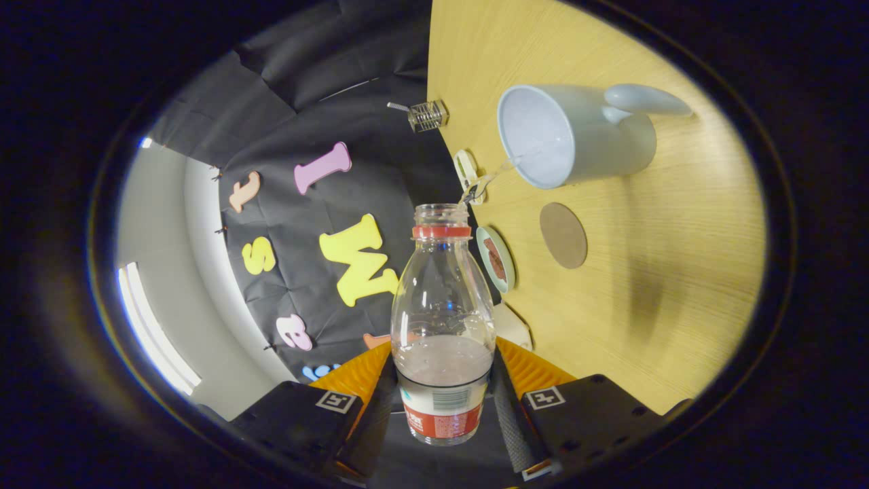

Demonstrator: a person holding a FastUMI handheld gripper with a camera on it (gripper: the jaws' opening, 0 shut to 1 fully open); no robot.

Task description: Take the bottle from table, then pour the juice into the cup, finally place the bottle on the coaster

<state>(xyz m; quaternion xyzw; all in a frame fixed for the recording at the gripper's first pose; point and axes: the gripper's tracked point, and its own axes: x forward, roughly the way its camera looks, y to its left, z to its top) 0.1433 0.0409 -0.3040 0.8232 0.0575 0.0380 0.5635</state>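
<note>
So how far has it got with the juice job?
The bottle is off the table, clamped between the gripper's two fingers, cap off. It is tilted toward the cup, but the liquid sits low in the bottle and none shows at the mouth, so pouring seems in hand; whether any has reached the cup is unclear. Left: setting the bottle on the coaster.
</note>
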